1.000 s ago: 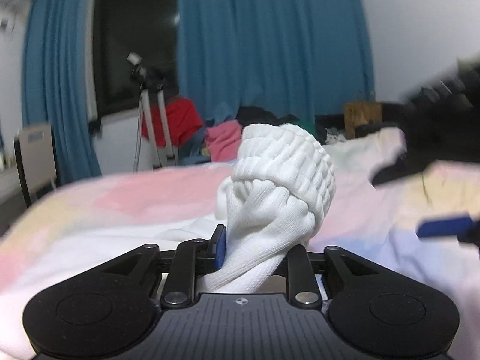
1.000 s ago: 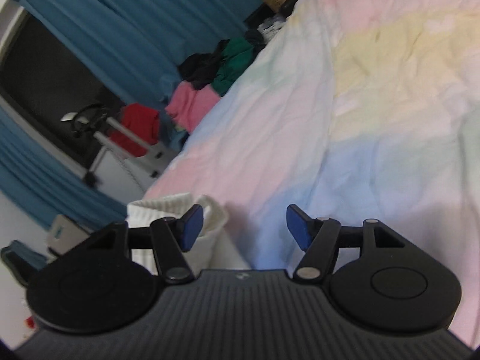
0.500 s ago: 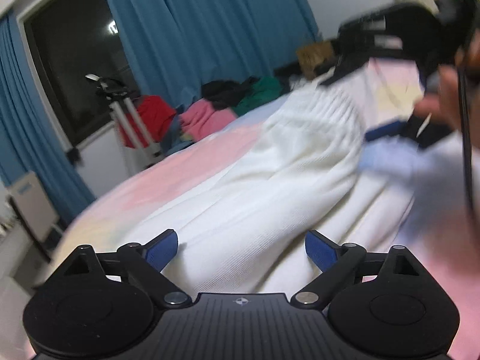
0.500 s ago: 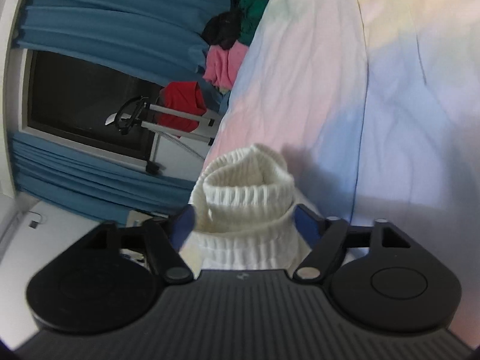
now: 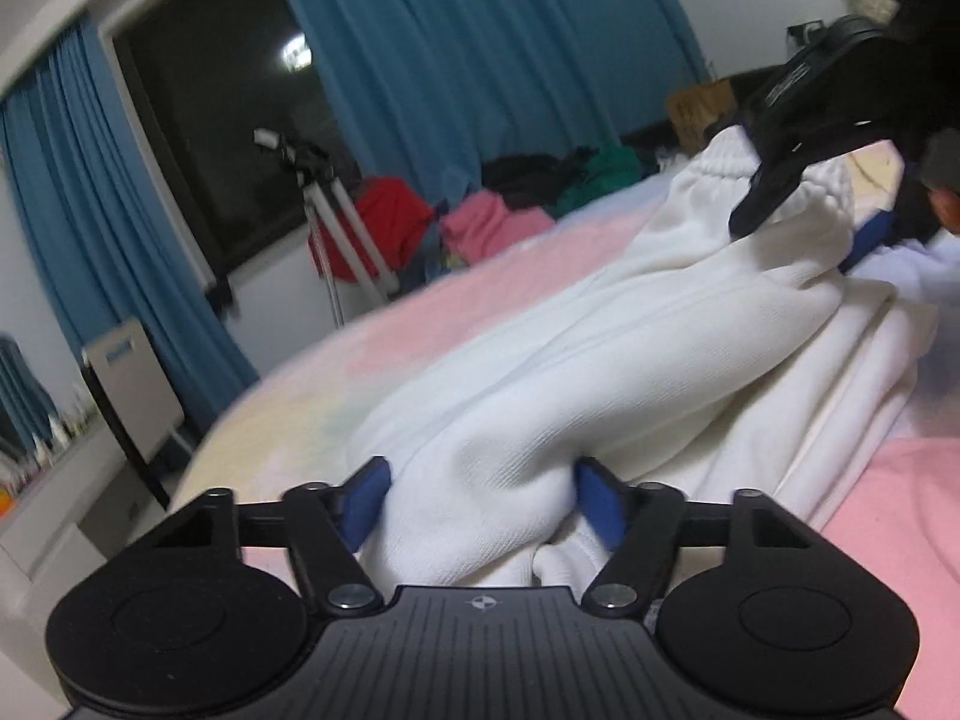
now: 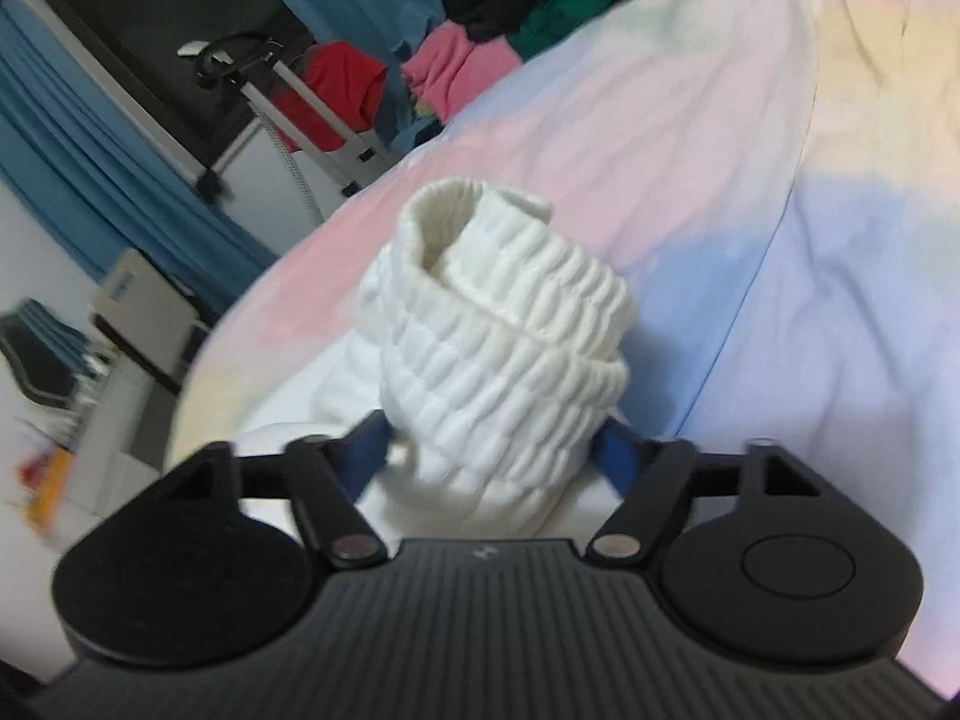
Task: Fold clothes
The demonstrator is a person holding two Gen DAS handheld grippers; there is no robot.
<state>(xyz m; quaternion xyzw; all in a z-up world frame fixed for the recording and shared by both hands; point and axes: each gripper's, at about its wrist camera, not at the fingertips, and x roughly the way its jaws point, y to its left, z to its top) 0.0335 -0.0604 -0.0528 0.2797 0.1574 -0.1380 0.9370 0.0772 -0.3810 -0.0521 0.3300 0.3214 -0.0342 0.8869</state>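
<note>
A: Left tongs (image 5: 480, 501) first. Pose?

B: They point forward and a little downward over the bed, tilted to one side, so the room leans in the left wrist view. Their jaws are closing, and a thick fold of the white garment (image 5: 630, 360) bulges up between the blue pads (image 5: 363, 507). Both pads meet the cloth, so they grip it.

A: And the right tongs (image 6: 492, 456)?

B: Pitched more steeply down at the bed and rolled, going by the slanted window in their own view. Jaws closing as well. The bunched ribbed waistband (image 6: 510, 336) of the same garment stands up between the blue pads (image 6: 366, 453), which press its sides. Gripping too.

A: Are the right tongs visible from the left camera?

B: Yes, upper right (image 5: 798, 210), a dark, blurred body reaching in from the right edge, one black finger lying across the waistband. A bit of the person's hand (image 5: 945, 198) shows at the edge behind them.

A: Where does the garment lie?

B: Stretched between the two tongs across the pastel bedsheet (image 6: 810, 180), its middle resting on the bed in loose folds.

A: Beyond that?

B: At the far edge of the bed, a heap of pink, red, green and black clothes (image 5: 492, 222). A tripod (image 5: 336, 222) beside it, before a dark window (image 5: 210, 120) with blue curtains (image 5: 480, 48).
</note>
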